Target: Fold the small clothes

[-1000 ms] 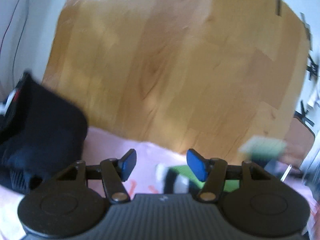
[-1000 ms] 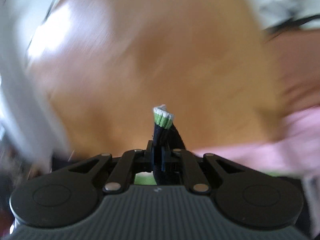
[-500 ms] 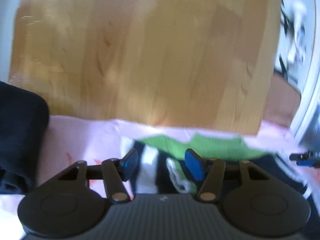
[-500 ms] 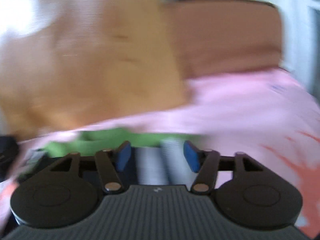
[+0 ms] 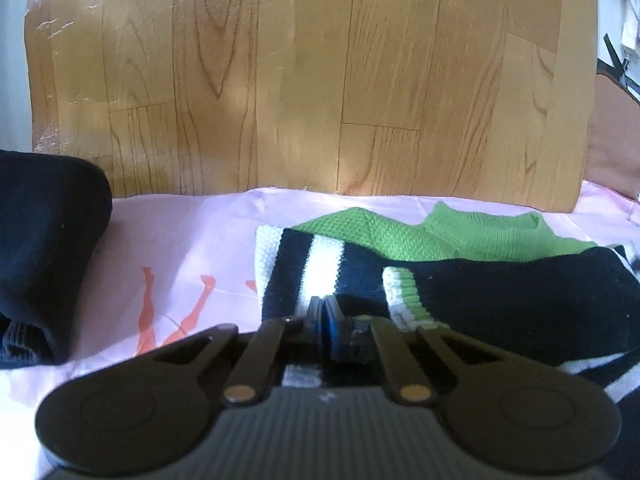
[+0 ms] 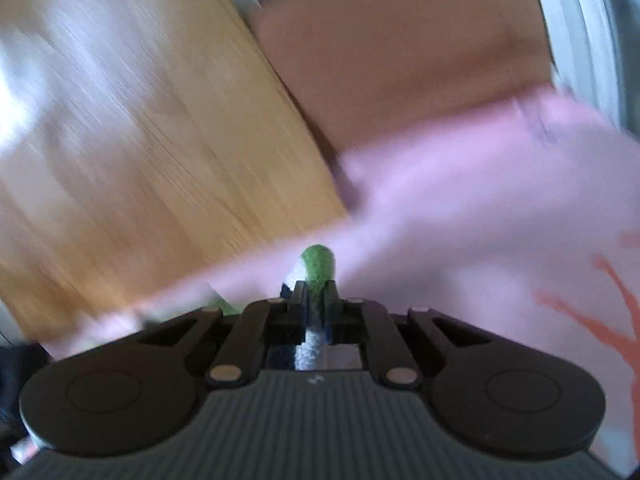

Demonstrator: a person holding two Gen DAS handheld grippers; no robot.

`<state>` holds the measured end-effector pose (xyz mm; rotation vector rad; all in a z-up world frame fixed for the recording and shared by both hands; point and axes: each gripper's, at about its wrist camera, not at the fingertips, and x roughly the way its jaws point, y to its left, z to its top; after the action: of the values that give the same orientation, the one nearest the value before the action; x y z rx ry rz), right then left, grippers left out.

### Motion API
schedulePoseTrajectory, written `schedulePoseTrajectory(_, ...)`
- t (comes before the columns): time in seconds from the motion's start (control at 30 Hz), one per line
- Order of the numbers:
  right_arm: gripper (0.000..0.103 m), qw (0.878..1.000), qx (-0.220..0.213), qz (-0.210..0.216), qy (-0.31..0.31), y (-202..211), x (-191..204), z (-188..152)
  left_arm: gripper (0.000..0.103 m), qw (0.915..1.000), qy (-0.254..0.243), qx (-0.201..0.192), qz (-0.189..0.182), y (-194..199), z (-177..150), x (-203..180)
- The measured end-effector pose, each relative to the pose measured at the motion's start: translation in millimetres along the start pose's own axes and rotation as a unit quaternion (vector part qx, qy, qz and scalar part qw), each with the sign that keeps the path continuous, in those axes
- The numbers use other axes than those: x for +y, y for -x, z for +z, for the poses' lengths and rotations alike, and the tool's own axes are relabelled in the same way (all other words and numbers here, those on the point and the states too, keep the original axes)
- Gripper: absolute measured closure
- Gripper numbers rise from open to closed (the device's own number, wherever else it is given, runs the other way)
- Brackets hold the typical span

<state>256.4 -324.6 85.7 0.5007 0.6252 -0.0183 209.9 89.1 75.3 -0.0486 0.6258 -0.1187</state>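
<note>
The navy, white and green knitted garment (image 5: pixel 460 276) is lying at centre right on the pink printed sheet (image 5: pixel 180 236), with the left gripper (image 5: pixel 322 318) pinching its near striped edge. The right gripper (image 6: pixel 316 300) is clamping a green-tipped fold. Bare sheet is lying leftward up to a dark navy folded cloth (image 5: pixel 44 248); wood-grain flooring (image 5: pixel 304 76) is filling the upper frame.

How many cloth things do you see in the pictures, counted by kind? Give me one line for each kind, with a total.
Striped socks (navy, white, green): 2
Dark navy garment: 1
Pink printed sheet: 1
Total: 4
</note>
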Motion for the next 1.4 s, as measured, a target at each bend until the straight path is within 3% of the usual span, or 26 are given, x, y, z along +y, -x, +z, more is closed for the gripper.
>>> schedulePoseTrajectory(0.1, 0.069, 0.999, -0.005, 0.016, -0.048, 32, -25, -21, 0.096, 0.9993, 0.026, -0.001, -0.025, 2, 2, 10)
schedulePoseTrajectory(0.23, 0.068, 0.998, 0.006, 0.054, -0.039, 97, -33, -67, 0.087, 0.9981, 0.045, 0.001, -0.042, 21, 4, 21)
schedulePoseTrajectory(0.33, 0.068, 0.997, 0.021, 0.077, -0.015, 144, -36, -104, 0.077, 0.9958, 0.055, -0.012, -0.072, 60, -3, 33)
schedulePoseTrajectory(0.5, 0.069, 0.995, 0.031, 0.095, 0.020, 199, -39, -156, 0.076, 0.9954, 0.028, -0.004, -0.092, 138, -58, 53)
schedulePoseTrajectory(0.73, 0.071, 0.987, 0.034, 0.113, 0.110, 204, 3, -183, 0.075, 0.9950, 0.013, 0.033, -0.094, 220, -137, 54)
schedulePoseTrajectory(0.8, 0.094, 0.984, 0.029, 0.101, 0.146, 202, 16, -192, 0.073, 0.9946, 0.014, 0.034, -0.097, 236, -153, 47)
schedulePoseTrajectory(0.83, 0.094, 0.983, 0.021, 0.094, 0.154, 202, 20, -194, 0.072, 0.9947, 0.014, 0.035, -0.096, 242, -158, 43)
schedulePoseTrajectory(1.0, 0.096, 0.991, -0.033, 0.048, 0.121, 242, -6, -186, 0.072, 0.9959, 0.013, 0.036, -0.082, 259, -174, 36)
schedulePoseTrajectory(1.1, 0.099, 0.993, -0.037, 0.020, 0.114, 257, -21, -188, 0.072, 0.9959, 0.014, 0.048, -0.076, 260, -175, 39)
schedulePoseTrajectory(1.17, 0.093, 0.995, -0.024, 0.027, 0.094, 261, -32, -192, 0.069, 0.9950, 0.018, 0.059, -0.078, 258, -175, 41)
schedulePoseTrajectory(1.27, 0.093, 0.995, -0.002, 0.069, 0.065, 268, -40, -199, 0.067, 0.9936, 0.019, 0.074, -0.083, 258, -176, 39)
schedulePoseTrajectory(1.4, 0.076, 0.993, 0.035, 0.100, 0.059, 279, -39, -214, 0.069, 0.9910, 0.013, 0.097, -0.091, 262, -177, 29)
